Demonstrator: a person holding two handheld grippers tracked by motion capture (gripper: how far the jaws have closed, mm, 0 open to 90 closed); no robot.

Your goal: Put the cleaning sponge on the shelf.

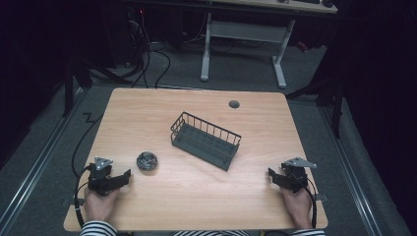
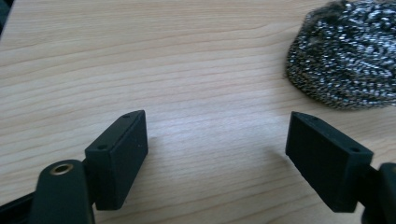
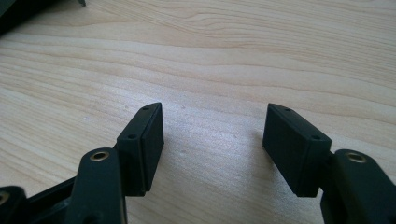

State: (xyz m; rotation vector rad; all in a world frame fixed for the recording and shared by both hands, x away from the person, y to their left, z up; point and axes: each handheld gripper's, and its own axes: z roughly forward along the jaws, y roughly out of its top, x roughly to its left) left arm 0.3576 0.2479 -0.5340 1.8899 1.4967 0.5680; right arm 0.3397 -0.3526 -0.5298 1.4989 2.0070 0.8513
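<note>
Left gripper (image 1: 126, 177) beside steel scourer (image 1: 147, 161), jaws apart, empty

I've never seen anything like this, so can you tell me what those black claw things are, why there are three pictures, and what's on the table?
A person in striped sleeves sits at a wooden table and holds a hand tool in each hand. Each tool ends in a two-jaw claw: the left claw and the right claw. The big picture comes from a camera above the table. The other two come from small cameras riding on each claw, looking along its black jaws. On the table lie a shiny steel wool scrubber and a dark wire basket. Both claws are open and hold nothing. The scrubber sits just ahead of the left claw, off to one side.
</note>
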